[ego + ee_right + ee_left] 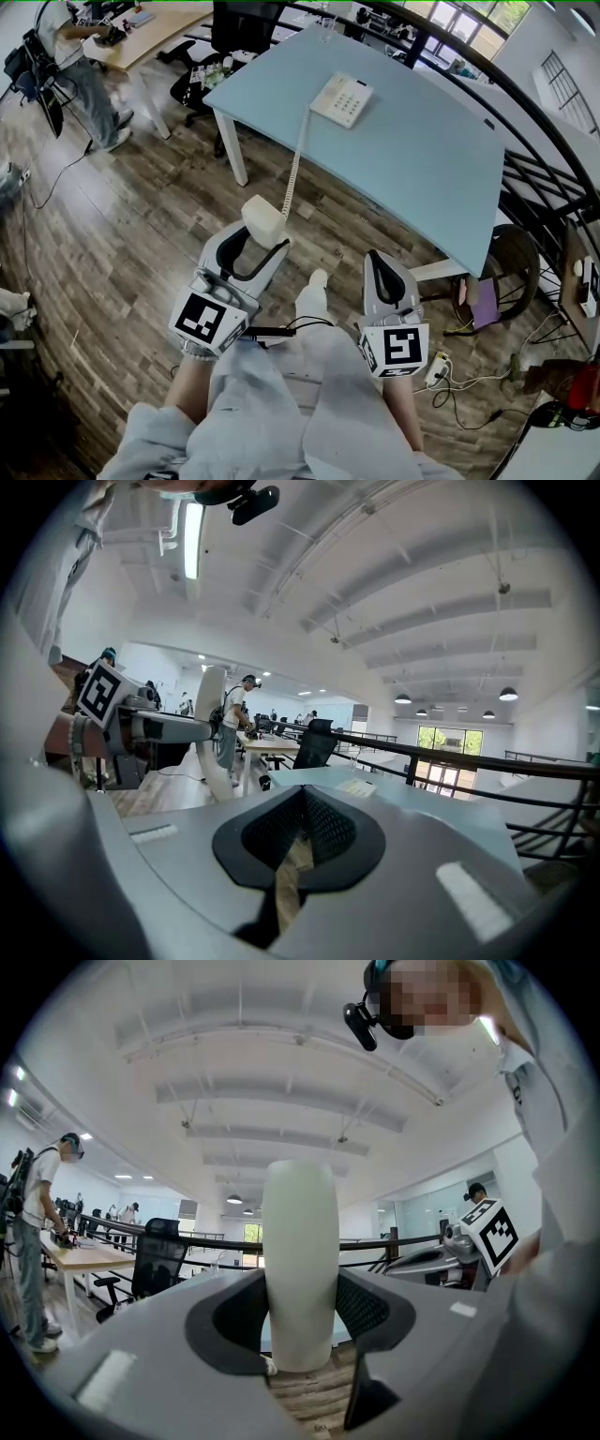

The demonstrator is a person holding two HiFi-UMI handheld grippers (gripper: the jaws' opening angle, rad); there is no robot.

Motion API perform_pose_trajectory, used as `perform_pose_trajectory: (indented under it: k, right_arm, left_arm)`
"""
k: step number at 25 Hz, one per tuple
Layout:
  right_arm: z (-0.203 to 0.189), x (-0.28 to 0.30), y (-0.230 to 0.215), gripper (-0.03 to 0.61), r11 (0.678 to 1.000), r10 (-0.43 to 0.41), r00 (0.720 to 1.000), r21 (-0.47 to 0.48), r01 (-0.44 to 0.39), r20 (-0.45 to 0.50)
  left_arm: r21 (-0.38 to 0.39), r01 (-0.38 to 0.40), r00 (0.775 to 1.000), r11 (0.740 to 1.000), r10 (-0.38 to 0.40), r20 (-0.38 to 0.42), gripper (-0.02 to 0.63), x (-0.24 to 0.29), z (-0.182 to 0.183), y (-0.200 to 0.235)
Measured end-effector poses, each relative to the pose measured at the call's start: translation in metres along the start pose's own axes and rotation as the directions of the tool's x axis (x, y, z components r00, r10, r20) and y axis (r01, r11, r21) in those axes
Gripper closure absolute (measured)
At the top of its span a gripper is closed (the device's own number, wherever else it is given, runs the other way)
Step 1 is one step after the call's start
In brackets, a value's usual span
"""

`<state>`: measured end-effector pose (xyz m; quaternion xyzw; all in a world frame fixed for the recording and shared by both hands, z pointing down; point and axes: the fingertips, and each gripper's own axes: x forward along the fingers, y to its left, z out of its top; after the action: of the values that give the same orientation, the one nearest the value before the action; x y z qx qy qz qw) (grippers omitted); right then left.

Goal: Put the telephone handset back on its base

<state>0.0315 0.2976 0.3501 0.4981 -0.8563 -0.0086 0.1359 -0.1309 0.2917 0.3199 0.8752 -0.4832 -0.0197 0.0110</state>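
1. We see the handset (pixel 263 221) clamped between the jaws of the left gripper (pixel 256 242), held above the wooden floor (pixel 141 216).
2. The jaws hide its lower end from us.
3. Its coiled cord (pixel 297 159) climbs to the base (pixel 342 99), well apart on the desk (pixel 431 169); we cannot make out the cradle.
4. The right gripper (pixel 377 261) is clenched on nothing, its jaws leaving only a slit.
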Motion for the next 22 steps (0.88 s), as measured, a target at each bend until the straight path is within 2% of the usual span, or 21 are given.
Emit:
perform_pose_trajectory:
  k: [6, 11, 22]
  right_arm:
    - [-0.006, 0.019, -0.019, 0.580, 1.000, 0.001, 1.000, 0.010, -0.001, -0.004]
    - [-0.006, 0.056, -0.044, 0.580, 1.000, 0.020, 1.000, 0.016, -0.020, 0.001]
    - [0.007, 0.169, -0.123, 0.580, 0.992, 0.128, 0.992, -0.005, -0.128, -0.012]
  left_arm:
    - [-0.002, -0.006, 1.000, 1.000, 0.006, -0.007, 0.393, 0.021, -0.004, 0.011]
    - [0.001, -0.025, 1.000, 1.000, 0.025, -0.009, 0.393, 0.050, -0.007, 0.030]
    - [-0.028, -0.108, 0.994, 0.994, 0.107, -0.024, 0.393, 0.159, -0.010, 0.079]
